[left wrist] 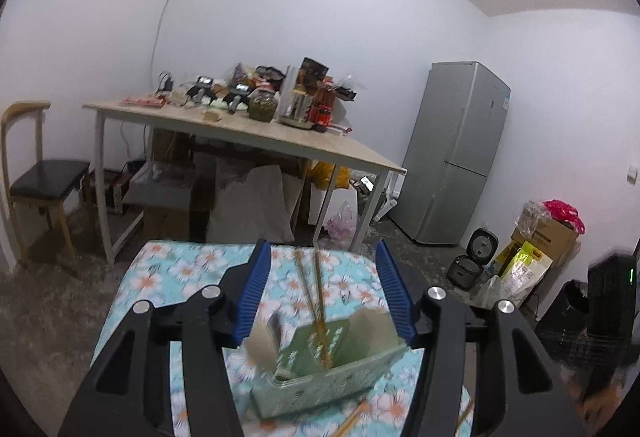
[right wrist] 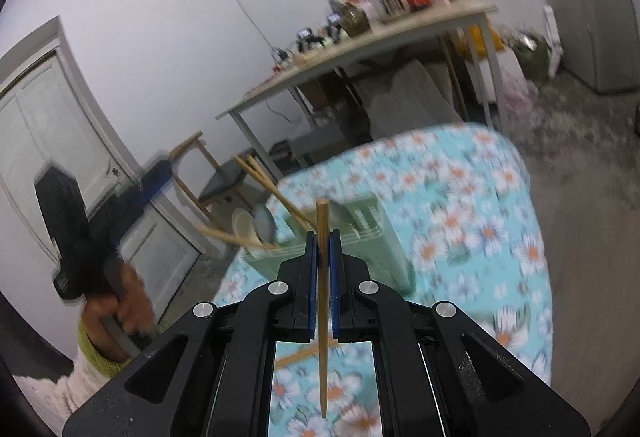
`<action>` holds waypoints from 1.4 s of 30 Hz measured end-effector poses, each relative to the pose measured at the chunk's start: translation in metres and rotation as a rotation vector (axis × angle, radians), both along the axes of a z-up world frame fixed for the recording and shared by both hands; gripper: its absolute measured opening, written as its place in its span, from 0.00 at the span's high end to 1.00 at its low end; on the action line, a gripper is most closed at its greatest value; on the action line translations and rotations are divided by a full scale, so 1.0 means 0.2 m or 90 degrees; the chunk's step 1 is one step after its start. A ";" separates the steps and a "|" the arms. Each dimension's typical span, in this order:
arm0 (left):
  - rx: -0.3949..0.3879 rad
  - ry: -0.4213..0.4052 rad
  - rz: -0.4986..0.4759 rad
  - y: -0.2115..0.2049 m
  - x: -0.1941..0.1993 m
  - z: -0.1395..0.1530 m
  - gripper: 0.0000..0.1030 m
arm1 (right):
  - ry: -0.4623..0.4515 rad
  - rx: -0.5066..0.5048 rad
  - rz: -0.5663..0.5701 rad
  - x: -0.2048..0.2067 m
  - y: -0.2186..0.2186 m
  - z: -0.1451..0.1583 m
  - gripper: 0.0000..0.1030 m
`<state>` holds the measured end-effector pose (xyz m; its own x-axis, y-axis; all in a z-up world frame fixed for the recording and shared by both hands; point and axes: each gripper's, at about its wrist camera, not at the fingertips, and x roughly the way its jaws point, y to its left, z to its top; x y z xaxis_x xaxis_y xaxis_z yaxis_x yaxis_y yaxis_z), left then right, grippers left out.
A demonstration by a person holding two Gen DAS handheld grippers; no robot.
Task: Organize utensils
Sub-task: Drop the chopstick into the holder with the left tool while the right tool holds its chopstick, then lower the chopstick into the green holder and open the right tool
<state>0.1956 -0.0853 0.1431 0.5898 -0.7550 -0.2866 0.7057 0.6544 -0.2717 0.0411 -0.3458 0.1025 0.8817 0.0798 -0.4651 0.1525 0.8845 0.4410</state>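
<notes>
Right claw (right wrist: 323, 237) clenched on one upright chopstick (right wrist: 322, 301). Green utensil basket (right wrist: 384, 237) stands just ahead of it on the floral desk (right wrist: 480, 221), holding leaning chopsticks (right wrist: 276, 193) (spoons beside). Left claw (left wrist: 320, 293) released, nothing between its jaws, above the basket; desk edge beyond, open floor behind.

Floral tablecloth (left wrist: 180, 269) covers the small table; on it sits a green utensil basket (left wrist: 320, 385), loose chopsticks (left wrist: 352, 419) beside it.

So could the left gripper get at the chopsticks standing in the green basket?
Probably yes. The left gripper is open, with the chopsticks rising between its fingers out of the basket, and nothing blocks them.
</notes>
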 end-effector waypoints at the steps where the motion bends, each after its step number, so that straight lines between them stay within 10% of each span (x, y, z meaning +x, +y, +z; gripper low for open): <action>1: 0.001 0.004 0.003 0.04 0.00 -0.02 0.47 | -0.010 -0.010 0.003 0.01 0.01 0.04 0.96; 15: 0.095 0.131 0.091 0.58 -0.15 -0.57 0.32 | -0.169 -0.144 0.030 0.28 0.08 0.60 0.96; 30: 0.157 0.120 0.111 0.63 -0.31 -0.72 0.30 | -0.085 -0.278 0.075 0.63 0.19 0.23 0.96; 35: 0.163 0.119 0.105 0.62 -0.33 -0.72 0.30 | -0.059 -0.280 0.088 0.60 0.22 0.16 0.57; 42: 0.168 0.124 0.088 0.58 -0.37 -0.74 0.30 | -0.077 -0.222 0.060 0.39 0.15 0.20 0.47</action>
